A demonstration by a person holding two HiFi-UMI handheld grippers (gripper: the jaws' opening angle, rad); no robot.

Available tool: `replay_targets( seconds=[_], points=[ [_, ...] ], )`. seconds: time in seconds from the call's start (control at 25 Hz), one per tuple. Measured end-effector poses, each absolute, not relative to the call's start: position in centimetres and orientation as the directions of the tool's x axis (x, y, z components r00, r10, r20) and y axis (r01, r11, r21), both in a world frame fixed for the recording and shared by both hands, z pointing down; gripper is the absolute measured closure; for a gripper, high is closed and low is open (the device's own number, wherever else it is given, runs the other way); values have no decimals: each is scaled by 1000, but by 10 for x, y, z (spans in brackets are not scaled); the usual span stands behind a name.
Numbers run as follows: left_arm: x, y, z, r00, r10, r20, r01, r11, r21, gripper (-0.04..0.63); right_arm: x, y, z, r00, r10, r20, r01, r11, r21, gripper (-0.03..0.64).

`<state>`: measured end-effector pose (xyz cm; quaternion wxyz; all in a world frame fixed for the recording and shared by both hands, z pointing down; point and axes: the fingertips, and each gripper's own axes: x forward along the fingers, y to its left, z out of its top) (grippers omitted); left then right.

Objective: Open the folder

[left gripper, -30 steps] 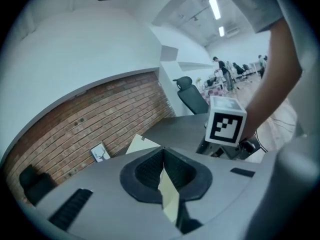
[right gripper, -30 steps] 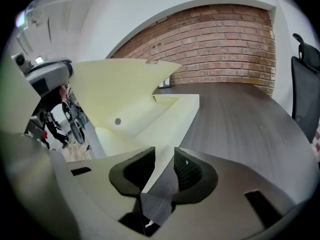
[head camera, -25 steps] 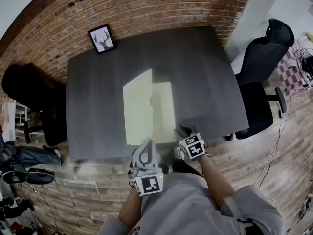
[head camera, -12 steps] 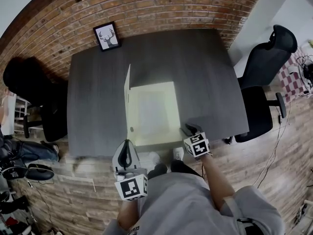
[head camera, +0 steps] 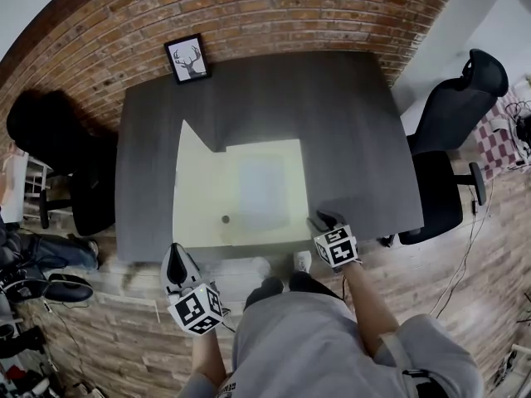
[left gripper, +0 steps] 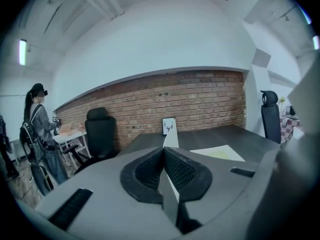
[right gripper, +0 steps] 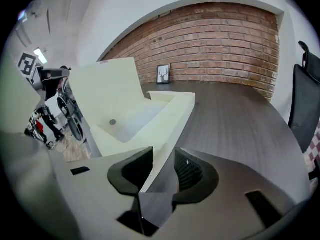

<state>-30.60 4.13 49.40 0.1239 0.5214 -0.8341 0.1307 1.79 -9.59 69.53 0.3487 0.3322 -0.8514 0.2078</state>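
- Your left tongs point(head camera: 174, 255) are closed on the near edge of the folder's cover point(head camera: 197, 191). The left gripper view shows the thin sheet edge-on, pinched between the pads.
- The folder point(head camera: 264, 191) sits on the dark surface point(head camera: 357, 114), close to its front edge. The back panel lies flat. The cover is swung up and over toward your left and is not laid down yet.
- Your right tongs point(right gripper: 163, 160) stand apart at the folder's near right corner. The corner lies between the jaws with bare surface showing beside one pad, so I read it as not clamped.

Risks from here:
- The pinch is narrow and sits on an edge. Twisting the wrist while lowering could crease the cover or let it slip out.
- Letting go too high lets the cover drop hard. It could also spring back shut if the hinge is stiff.
- Nothing pins the back panel. Pulling sideways on the cover could drag the whole folder left or off the front edge.
- The inner sheet may shift if the folder jerks.
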Motion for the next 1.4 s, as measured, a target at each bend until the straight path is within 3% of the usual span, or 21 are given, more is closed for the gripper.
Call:
replay_targets(
  seconds=[0.36, 0.92, 1.4],
  points=[
    [-372, 59, 529, -561, -705, 434, -819, 549, -167, 591, 15, -96, 696, -534, -410, 739, -704, 700, -121, 491],
    [-428, 79, 595, -632, -553, 543, -752, 609, -254, 588, 16, -97, 696, -531, -399, 747, -699, 705, -120, 491],
    [-429, 77, 584, -650, -565, 509, -749, 591, -300, 557, 14, -98, 696, -526, -392, 755, -699, 705, -121, 492]
  ],
)
